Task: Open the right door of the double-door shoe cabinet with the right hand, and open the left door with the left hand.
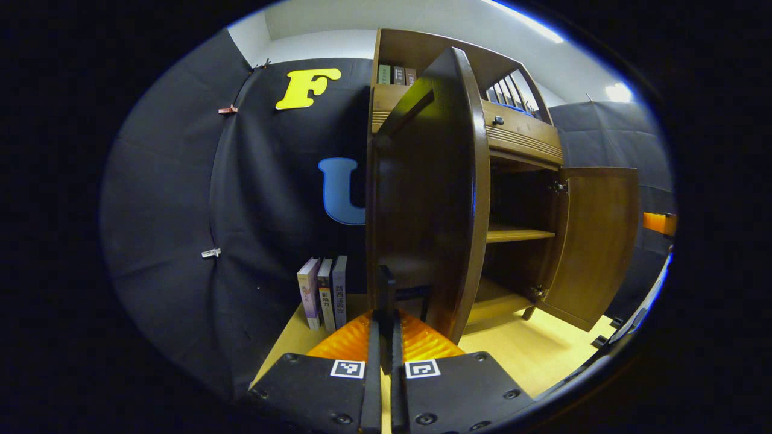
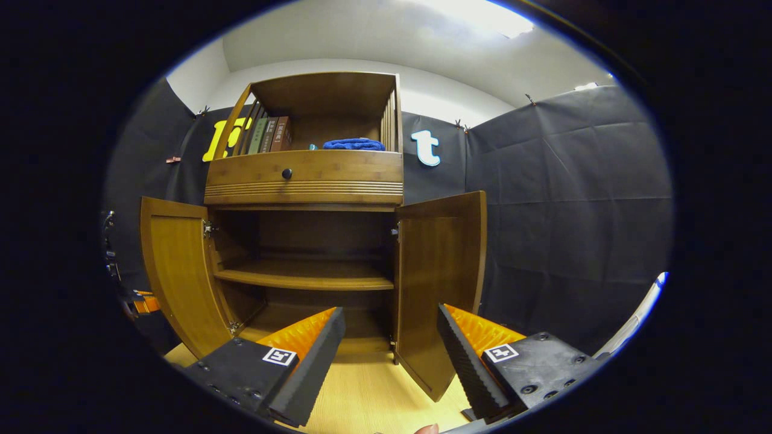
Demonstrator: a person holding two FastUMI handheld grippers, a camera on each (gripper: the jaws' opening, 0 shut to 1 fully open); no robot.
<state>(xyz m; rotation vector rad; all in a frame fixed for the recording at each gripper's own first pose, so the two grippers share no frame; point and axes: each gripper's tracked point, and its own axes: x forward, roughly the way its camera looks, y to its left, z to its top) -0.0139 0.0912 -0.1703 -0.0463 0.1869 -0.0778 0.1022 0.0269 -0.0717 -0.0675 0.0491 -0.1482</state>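
The wooden shoe cabinet (image 2: 304, 181) has both doors swung wide open. In the left gripper view the left door (image 1: 434, 199) stands edge-on just ahead. My left gripper (image 1: 386, 310) is shut at its outer face, on a thin dark upright handle (image 1: 386, 280). The right door (image 1: 597, 241) hangs open farther off. In the right gripper view my right gripper (image 2: 391, 313) is open and holds nothing, low in front of the cabinet. The right door (image 2: 440, 283) is just beyond its right finger, apart from it. The left door (image 2: 181, 271) stands open at the left, with an orange part of the left gripper (image 2: 142, 303) behind it.
Inside is a bare middle shelf (image 2: 301, 277). Above are a drawer with a dark knob (image 2: 287, 173), books (image 2: 271, 134) and a blue cloth (image 2: 354, 144). Three books (image 1: 325, 292) stand on the pale wood floor (image 1: 531, 349) left of the cabinet. Black cloth walls close in around.
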